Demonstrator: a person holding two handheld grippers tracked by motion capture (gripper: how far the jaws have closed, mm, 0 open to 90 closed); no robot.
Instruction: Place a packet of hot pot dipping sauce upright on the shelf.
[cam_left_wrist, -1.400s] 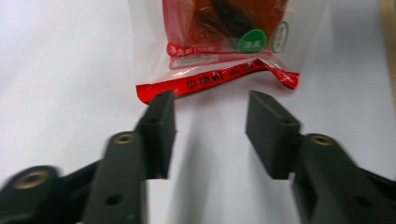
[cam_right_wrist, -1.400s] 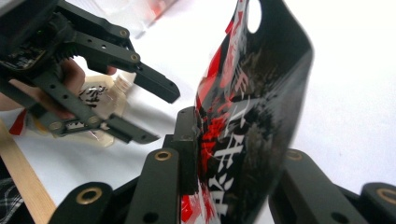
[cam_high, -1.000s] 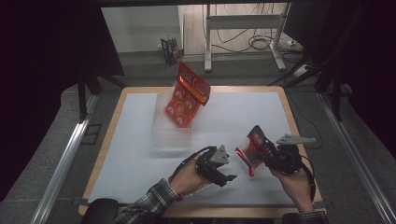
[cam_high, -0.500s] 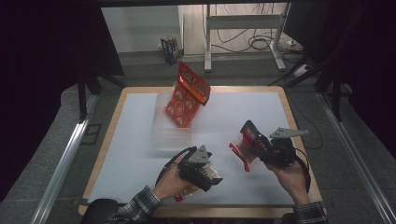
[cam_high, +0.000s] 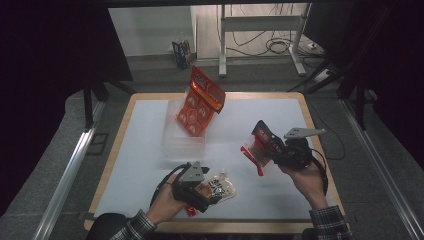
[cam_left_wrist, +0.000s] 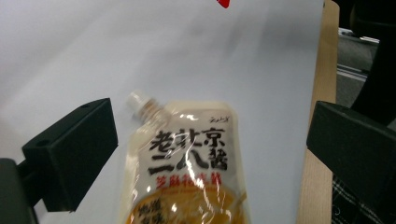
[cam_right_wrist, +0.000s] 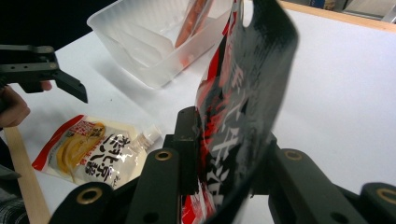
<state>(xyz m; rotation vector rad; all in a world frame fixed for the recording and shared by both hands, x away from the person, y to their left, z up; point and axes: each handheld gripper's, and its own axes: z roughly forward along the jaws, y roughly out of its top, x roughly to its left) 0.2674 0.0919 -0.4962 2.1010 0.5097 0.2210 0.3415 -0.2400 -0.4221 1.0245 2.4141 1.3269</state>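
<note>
The left gripper (cam_high: 212, 190), held at the table's six o'clock edge, has jaws that have just been opening and now stand wide; a spouted sauce pouch (cam_high: 216, 188) lies flat on the white table top (cam_high: 140, 150) between them, not pressed by either pad. The left gripper view brings out what the high view cannot: the pouch (cam_left_wrist: 187, 172) is clear with a pale yellow filling, bold black Chinese lettering and a small capless-looking spout pointing to eleven o'clock, and the wooden table edge (cam_left_wrist: 322, 140) runs at three o'clock. The right gripper (cam_high: 260, 145), toward four o'clock of the table's centre, is clamped on a black and red packet (cam_high: 261, 142), which stands up out of its jaws. In the right gripper view that packet (cam_right_wrist: 247, 107) curves upward with a hang hole at its top, the pouch (cam_right_wrist: 93, 149) lies at nine o'clock, and beyond it a translucent plastic bin (cam_right_wrist: 140, 42) sits at eleven o'clock. From the high view the bin (cam_high: 182, 142) is near the table's centre with one orange-red packet (cam_high: 200, 102) leaning upright in it. By count: two grippers, one pouch, two packets, one bin.
</note>
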